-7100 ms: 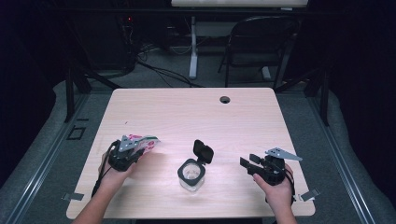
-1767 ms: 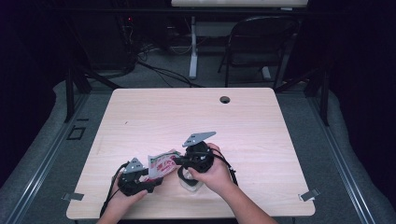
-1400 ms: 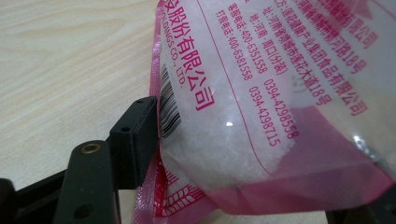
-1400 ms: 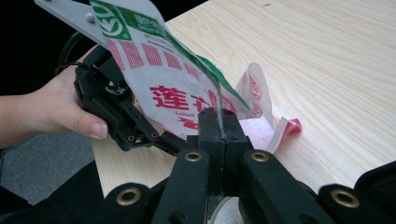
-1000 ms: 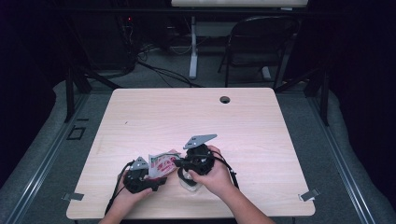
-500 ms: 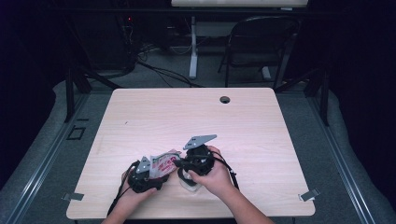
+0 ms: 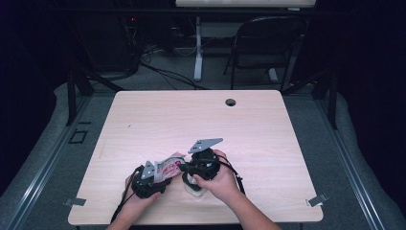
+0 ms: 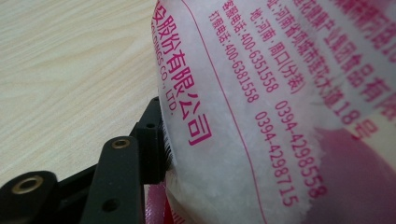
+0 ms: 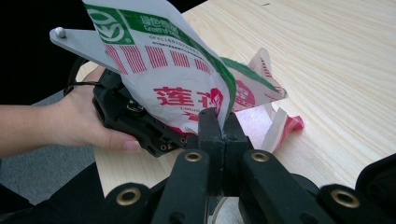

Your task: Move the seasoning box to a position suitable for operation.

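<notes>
A plastic bag (image 7: pixel 167 166) with red and green print, holding white granules, hangs between my two grippers near the table's front edge. My left gripper (image 7: pixel 160 176) has just been closing its jaws on the bag's lower part. In the left gripper view one black finger (image 8: pixel 140 158) presses on the bag's serrated edge (image 8: pixel 261 116). My right gripper (image 9: pixel 222 122) is shut, pinching the bag's top edge (image 9: pixel 173 70). In the high view the right gripper (image 7: pixel 186 167) faces left. A small clear jar (image 7: pixel 194 188) stands under the right hand, mostly hidden.
The light wooden table (image 7: pixel 201 120) has a round cable hole (image 7: pixel 230 102) at the back. A folding chair (image 7: pixel 268 43) and desk legs stand on the floor beyond it. Dark floor lies on both sides of the table.
My left gripper has edged slightly right, closer to the right gripper. The right hand has kept still with the bag's edge pinched.
</notes>
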`<state>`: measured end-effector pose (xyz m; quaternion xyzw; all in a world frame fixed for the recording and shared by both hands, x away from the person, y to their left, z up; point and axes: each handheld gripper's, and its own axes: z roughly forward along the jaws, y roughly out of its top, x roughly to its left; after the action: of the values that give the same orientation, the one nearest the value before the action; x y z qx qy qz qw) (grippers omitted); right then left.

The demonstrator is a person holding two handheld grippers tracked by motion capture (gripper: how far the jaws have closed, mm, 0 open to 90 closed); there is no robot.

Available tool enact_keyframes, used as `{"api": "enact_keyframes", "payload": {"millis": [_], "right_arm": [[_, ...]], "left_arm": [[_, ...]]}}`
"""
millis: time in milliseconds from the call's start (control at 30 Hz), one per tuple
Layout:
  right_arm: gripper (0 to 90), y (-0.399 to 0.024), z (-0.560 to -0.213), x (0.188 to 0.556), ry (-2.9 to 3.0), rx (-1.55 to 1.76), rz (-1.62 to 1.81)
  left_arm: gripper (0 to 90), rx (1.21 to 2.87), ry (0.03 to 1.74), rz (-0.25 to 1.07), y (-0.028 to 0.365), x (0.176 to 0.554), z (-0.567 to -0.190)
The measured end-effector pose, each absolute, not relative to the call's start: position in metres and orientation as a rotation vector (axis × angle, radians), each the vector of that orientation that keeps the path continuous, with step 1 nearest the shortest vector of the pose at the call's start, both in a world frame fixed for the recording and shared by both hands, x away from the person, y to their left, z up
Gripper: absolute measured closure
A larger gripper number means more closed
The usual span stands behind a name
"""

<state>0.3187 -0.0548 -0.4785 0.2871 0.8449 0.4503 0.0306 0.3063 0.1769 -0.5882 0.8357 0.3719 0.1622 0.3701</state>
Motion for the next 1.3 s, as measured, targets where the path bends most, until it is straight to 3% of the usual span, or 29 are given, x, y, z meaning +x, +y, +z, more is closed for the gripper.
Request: {"api": "enact_keyframes", "payload": {"millis": [467, 1300], "right_arm": [[90.0, -0.0561, -0.4788, 0.3199, 2.602, 0.9, 1.402], [90.0, -0.0587, -0.4769, 0.3196, 2.595, 0.891, 1.423]], "left_arm": [[57.3, 2.143, 0.959, 0.435, 0.1763, 0.3053, -0.5878], [59.7, 2.176, 0.948, 0.468, 0.1782, 0.3032, -0.5787]]}}
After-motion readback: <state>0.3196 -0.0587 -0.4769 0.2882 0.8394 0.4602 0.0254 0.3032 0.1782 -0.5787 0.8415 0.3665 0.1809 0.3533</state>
